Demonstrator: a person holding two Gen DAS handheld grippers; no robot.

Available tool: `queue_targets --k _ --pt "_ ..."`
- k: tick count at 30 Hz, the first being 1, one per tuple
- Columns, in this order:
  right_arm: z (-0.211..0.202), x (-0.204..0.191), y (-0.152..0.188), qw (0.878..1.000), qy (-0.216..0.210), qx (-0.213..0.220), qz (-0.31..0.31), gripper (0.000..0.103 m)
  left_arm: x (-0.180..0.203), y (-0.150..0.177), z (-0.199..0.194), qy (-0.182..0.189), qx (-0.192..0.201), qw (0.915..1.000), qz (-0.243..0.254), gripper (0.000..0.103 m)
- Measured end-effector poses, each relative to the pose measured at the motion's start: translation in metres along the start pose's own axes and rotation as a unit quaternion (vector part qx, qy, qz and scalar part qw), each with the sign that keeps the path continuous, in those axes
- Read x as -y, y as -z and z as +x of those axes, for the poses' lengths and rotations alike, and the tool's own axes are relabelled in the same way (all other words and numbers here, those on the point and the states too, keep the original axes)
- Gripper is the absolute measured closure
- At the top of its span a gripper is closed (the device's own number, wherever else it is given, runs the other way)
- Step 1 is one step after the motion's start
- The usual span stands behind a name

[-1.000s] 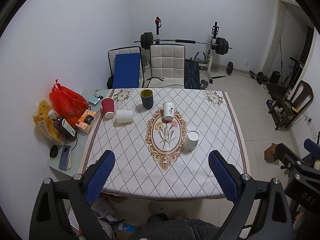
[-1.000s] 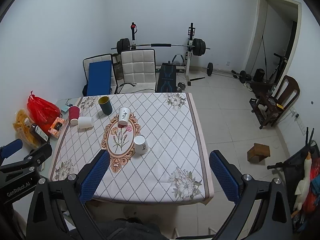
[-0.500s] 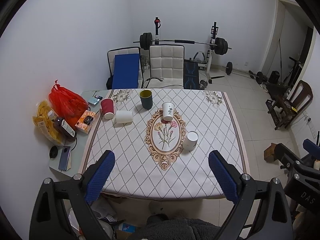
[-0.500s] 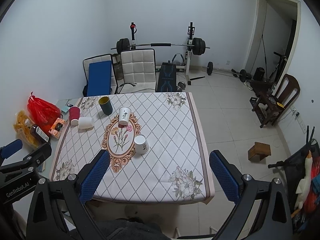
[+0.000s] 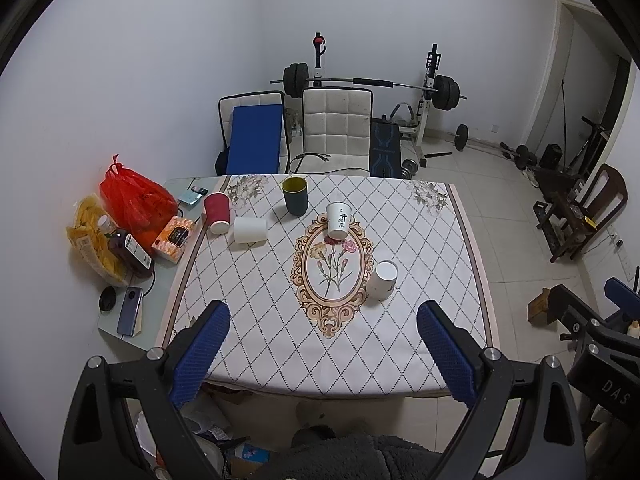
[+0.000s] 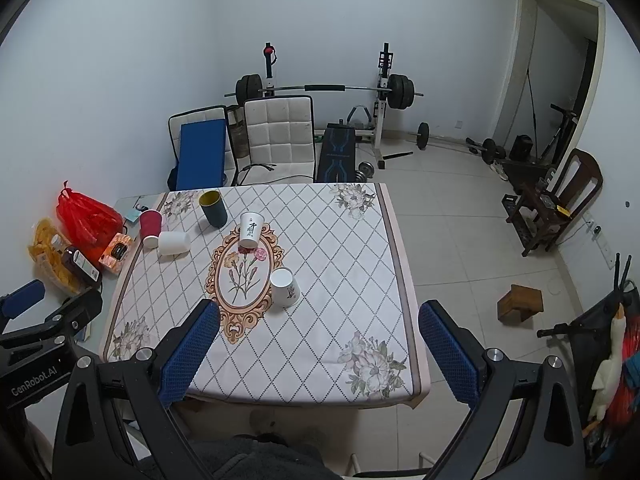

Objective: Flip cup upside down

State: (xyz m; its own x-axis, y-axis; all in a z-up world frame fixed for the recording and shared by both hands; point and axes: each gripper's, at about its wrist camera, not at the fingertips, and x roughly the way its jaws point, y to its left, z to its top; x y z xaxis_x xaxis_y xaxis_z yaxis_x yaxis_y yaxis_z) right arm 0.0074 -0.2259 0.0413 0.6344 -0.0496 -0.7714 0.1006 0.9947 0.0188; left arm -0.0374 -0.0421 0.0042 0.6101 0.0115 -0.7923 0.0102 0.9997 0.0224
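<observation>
Left gripper [image 5: 320, 344] & right gripper [image 6: 318, 340] both spread wide, empty, above table [image 6: 328, 344] w/ 5 cups; nearest cup [image 6: 285, 287] inverted.

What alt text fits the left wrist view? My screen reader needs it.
Five cups sit on a patterned tablecloth: a white cup upside down, a printed white cup, a dark green cup, a red cup and a white cup on its side. The open left gripper hovers short of them.

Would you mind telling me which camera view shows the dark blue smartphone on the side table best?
The left wrist view: the dark blue smartphone lies fully visible on the pale side table, beside a black round object. In the right wrist view, the left gripper's body hides that spot, so the phone cannot be seen.
</observation>
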Motion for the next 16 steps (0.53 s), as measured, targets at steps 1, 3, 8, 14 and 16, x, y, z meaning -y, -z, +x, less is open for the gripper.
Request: queue_targets --k 1,3,8,14,16 --pt "0.0002 -0.0005 0.0002 1.0 -0.001 0.0 -0.002 0.002 -0.0008 0.0003 0.0003 0.0 0.0 1.0 0.001 0.007" --pt "0.0007 -0.0007 0.0002 1.0 -0.001 0.0 -0.005 0.002 -0.0017 0.0006 0.0005 0.001 -0.001 1.0 0.002 0.007" --pt "0.0015 -0.0024 0.0008 1.0 -0.004 -0.002 -0.009 0.002 -0.0011 0.0041 0.0011 -0.001 -0.004 1.0 -0.005 0.007" --pt "0.0015 -0.0029 0.0004 1.0 -0.003 -0.002 -0.009 0.002 -0.0003 0.0044 0.0003 0.0 -0.002 1.0 -0.004 0.007" --pt "0.0016 -0.0029 0.0004 1.0 -0.004 -0.002 -0.009 0.002 0.0009 0.0054 0.0011 -0.001 0.0 1.0 -0.003 0.007"
